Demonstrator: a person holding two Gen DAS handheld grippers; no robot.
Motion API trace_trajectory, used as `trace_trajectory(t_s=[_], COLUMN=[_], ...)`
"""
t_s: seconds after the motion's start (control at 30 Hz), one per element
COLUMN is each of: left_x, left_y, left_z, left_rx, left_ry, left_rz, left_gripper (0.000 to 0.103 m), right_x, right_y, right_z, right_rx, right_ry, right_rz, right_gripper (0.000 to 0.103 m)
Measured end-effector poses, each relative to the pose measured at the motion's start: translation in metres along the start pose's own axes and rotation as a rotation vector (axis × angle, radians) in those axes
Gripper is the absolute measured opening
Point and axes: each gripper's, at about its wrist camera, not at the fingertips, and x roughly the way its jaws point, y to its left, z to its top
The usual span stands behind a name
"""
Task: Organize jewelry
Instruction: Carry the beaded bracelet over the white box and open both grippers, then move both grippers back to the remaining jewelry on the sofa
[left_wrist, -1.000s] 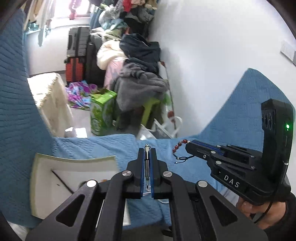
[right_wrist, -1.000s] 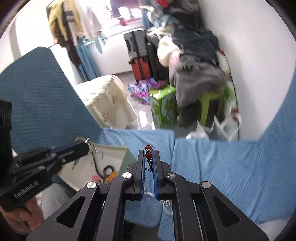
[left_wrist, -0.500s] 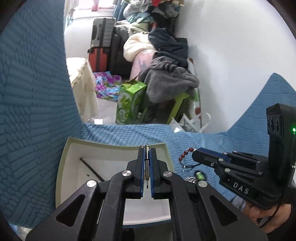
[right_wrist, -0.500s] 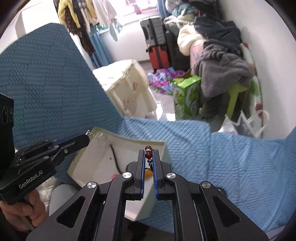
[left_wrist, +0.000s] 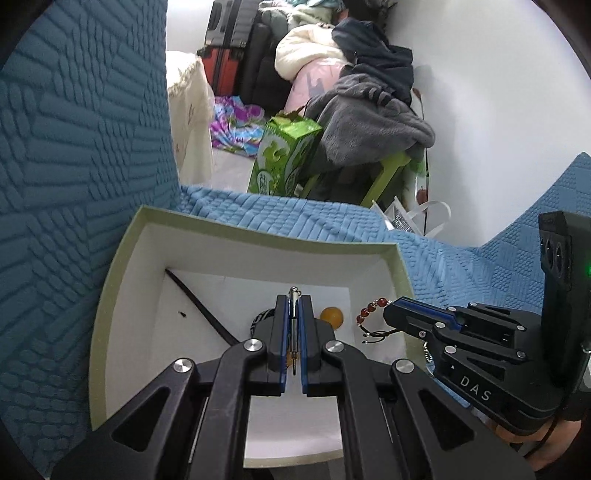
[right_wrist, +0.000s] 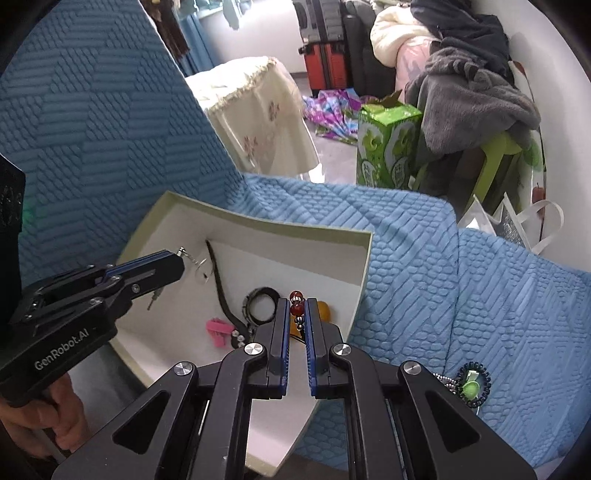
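A white box with a pale green rim (left_wrist: 258, 230) lies on the blue quilted cover. My left gripper (left_wrist: 294, 301) hangs over its inside, shut on a thin silver earring (left_wrist: 293, 321). In the right wrist view that earring's hoop (right_wrist: 199, 266) dangles from the left gripper (right_wrist: 180, 261). My right gripper (right_wrist: 296, 303) is over the box's right part, shut on a red bead bracelet (right_wrist: 296, 300). In the left wrist view the beads (left_wrist: 371, 308) and a black cord trail from the right gripper (left_wrist: 388, 314).
Inside the box (right_wrist: 266, 221) lie a black strap (right_wrist: 221, 280), a black ring bracelet (right_wrist: 261, 300), a pink clip (right_wrist: 218, 331) and an orange bead (right_wrist: 324, 309). A dark hair tie with a green piece (right_wrist: 472, 384) lies on the cover (right_wrist: 424, 280). Behind are a green carton (left_wrist: 284, 155) and piled clothes.
Both grippers have come down and forward over the box, which now fills the lower part of each view. Each keeps its hold on its piece of jewelry.
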Motion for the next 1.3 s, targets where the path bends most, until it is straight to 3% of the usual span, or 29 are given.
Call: trace_trajectory(t_s=[0.2, 0.3, 0.33, 0.4, 0.47, 0.93, 1.13, 1.3], left_x=[0.002, -0.004, -0.007, -0.015, -0.028, -0.1, -0.1, -0.083], left_y=[-0.001, -0.005, -0.006, -0.008, -0.015, -0.078, -0.114, -0.141], left_z=[-0.001, 0.003, 0.003, 0.004, 0.004, 0.013, 0.005, -0.003], left_rx=[-0.003, -0.005, -0.017, -0.032, -0.028, 0.031, 0.064, 0.094], left_ry=[0.011, 0.002, 0.0, -0.015, -0.043, -0.224, -0.259, -0.233], left_rz=[0.013, 0.018, 0.018, 0.012, 0.022, 0.004, -0.029, -0.035], left_gripper=[0.005, 0.007, 0.011, 0.033, 0.04, 0.044, 0.046, 0.046], right_x=[0.006, -0.003, -0.008, -0.017, -0.031, -0.135, -0.156, -0.16], right_y=[-0.008, -0.007, -0.007, -0.005, -0.005, -0.022, -0.05, -0.086], right_z=[0.001, 0.004, 0.006, 0.008, 0.011, 0.012, -0.005, -0.03], right_rx=[0.012, 0.015, 0.013, 0.005, -0.002, -0.047, -0.036, 0.013], right_ry=[0.024, 0.008, -0.003, -0.022, -0.047, -0.23, -0.277, -0.288], right_rz=[0.014, 0.018, 0.025, 0.029, 0.037, 0.01, -0.041, -0.065], right_gripper=[0.009, 0.026, 0.026, 0.026, 0.026, 0.026, 0.026, 0.026])
